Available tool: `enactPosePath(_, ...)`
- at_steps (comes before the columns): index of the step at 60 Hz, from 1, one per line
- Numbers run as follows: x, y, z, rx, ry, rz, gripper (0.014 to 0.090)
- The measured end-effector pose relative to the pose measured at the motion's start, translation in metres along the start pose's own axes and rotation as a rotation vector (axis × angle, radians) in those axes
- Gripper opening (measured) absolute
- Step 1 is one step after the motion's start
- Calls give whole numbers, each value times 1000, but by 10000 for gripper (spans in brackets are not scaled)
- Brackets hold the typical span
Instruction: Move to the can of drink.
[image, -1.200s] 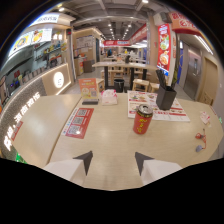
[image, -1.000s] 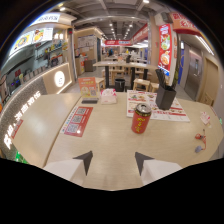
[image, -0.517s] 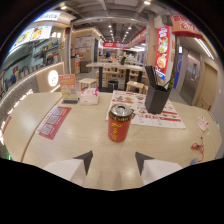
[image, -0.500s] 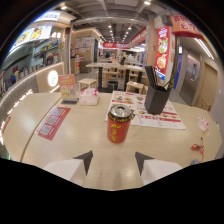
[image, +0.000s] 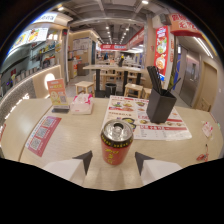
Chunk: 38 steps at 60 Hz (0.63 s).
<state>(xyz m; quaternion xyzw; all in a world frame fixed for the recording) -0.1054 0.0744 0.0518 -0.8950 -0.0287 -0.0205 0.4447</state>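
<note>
One red can of drink (image: 116, 142) upright on table (image: 75, 140), between the gripper (image: 113, 158) jaws, spread apart, one black holder (image: 160, 105) beyond.

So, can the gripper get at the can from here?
Probably yes. The can stands upright on the table just ahead of the open gripper, lined up with the gap between its fingers, and nothing lies between them. The chopstick holder sits well beyond.
</note>
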Motion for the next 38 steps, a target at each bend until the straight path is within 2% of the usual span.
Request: enactPosePath(38, 2, -2, 14, -16, 3, 12, 847)
